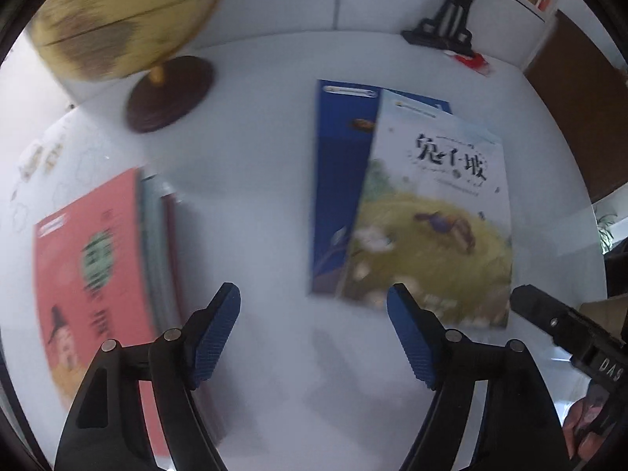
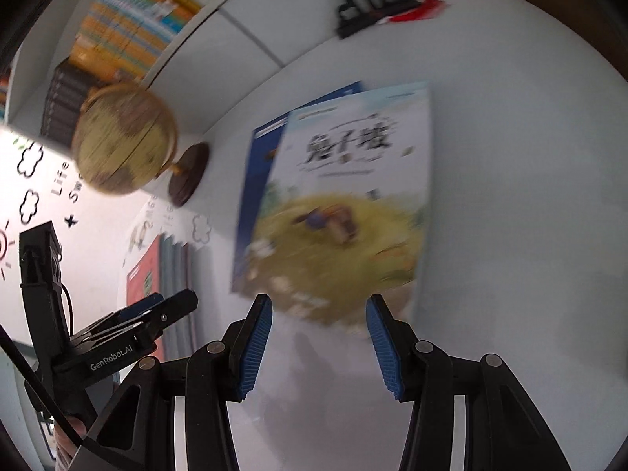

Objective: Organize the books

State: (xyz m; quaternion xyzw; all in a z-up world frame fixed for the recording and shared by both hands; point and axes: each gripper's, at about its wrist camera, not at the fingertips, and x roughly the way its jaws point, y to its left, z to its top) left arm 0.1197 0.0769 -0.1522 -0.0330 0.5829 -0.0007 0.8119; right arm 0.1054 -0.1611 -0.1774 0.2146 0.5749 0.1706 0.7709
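Pale, meadow-painted picture book (image 1: 435, 216) overlaps a blue book (image 1: 337, 180), apparently flat on the white bench (image 1: 255, 157). Long axes run away from both grippers' spread, empty jaws.

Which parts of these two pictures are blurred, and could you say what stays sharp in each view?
Left wrist view: the red book and the globe are smeared, the left gripper is crisp, and the pale book's title remains readable. Right wrist view: that pale book is streaked, its title doubled; the right gripper and the wall lettering stay sharp.
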